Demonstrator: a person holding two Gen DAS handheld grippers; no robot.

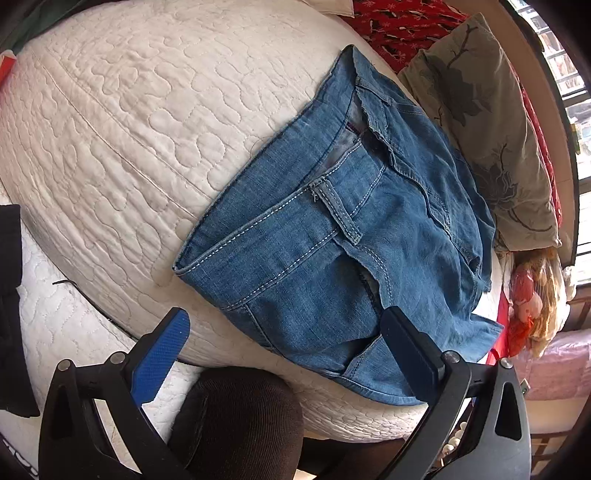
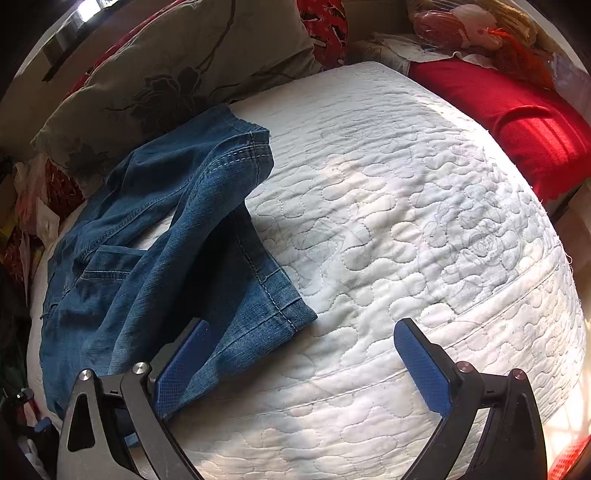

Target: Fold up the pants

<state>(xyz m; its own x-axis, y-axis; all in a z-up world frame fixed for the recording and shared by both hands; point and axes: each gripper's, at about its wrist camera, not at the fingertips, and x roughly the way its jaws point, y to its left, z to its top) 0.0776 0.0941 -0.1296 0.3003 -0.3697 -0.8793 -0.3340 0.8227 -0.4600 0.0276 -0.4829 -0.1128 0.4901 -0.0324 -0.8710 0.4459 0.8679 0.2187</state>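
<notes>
the blue denim pants [image 1: 332, 236] lay in a folded bundle on the white quilted bed [image 1: 122, 122], toward its right side in the left wrist view, with the waistband and a belt loop facing up. the left claw [image 1: 284, 332] stood wide open, holding nothing, its blue-padded fingers [image 1: 162, 354] set on either side of the near edge of the bundle; whether the right finger touched the cloth could not be told. behind the pants, on the far right, a grey flowered pillow [image 1: 491, 122] sat just beside them, with red patterned fabric [image 1: 399, 26] farther back.

in the right wrist view the pants [image 2: 166, 236] filled the left part of the bed [image 2: 406, 206], a hemmed leg end reaching toward the near middle. the right claw [image 2: 303, 350] was also spread open and empty, its left finger over the denim, its right finger over bare quilt. a red cushion [image 2: 524, 118] lay at the far right.
</notes>
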